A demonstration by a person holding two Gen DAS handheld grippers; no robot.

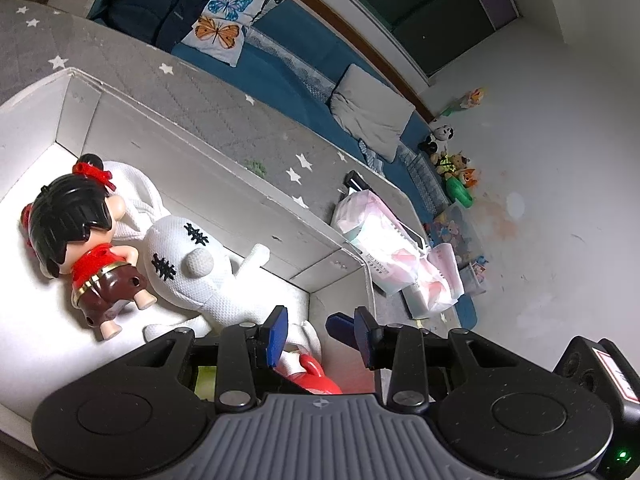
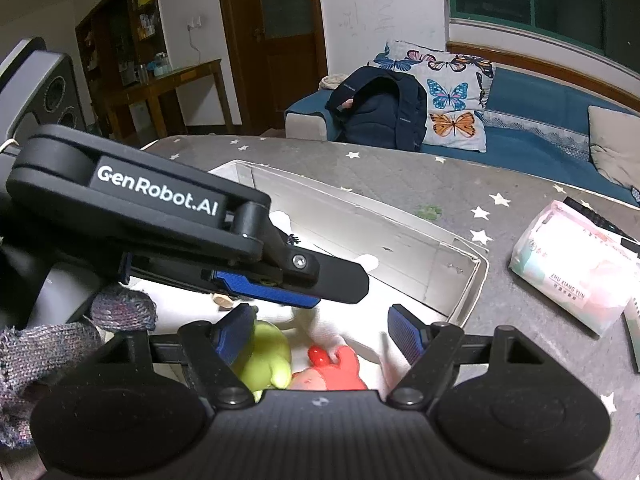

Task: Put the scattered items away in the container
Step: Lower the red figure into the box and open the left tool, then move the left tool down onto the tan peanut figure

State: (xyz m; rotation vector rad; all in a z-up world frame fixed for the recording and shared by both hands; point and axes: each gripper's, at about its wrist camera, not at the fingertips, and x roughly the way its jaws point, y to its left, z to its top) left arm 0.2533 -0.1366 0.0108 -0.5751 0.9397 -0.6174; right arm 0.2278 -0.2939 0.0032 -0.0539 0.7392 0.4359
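Observation:
A white cardboard box (image 1: pixel 224 168) stands on the grey star-patterned surface; it also shows in the right wrist view (image 2: pixel 460 276). Inside lie a black-haired doll in red (image 1: pixel 80 236), a white plush toy (image 1: pixel 192 264) and a red toy (image 1: pixel 316 376). The right wrist view shows a green toy (image 2: pixel 264 356) and the red toy (image 2: pixel 340 364) in the box. My left gripper (image 1: pixel 322 334) hovers open over the box, holding nothing; it crosses the right wrist view (image 2: pixel 280 292). My right gripper (image 2: pixel 324 332) is open above the green and red toys, holding nothing.
A pink-and-white tissue pack (image 2: pixel 576 272) lies on the surface right of the box, also in the left wrist view (image 1: pixel 376 240). A blue sofa with a butterfly pillow (image 2: pixel 452 116) and dark backpack (image 2: pixel 380 108) stands behind. Small toys (image 1: pixel 456 168) sit on the floor.

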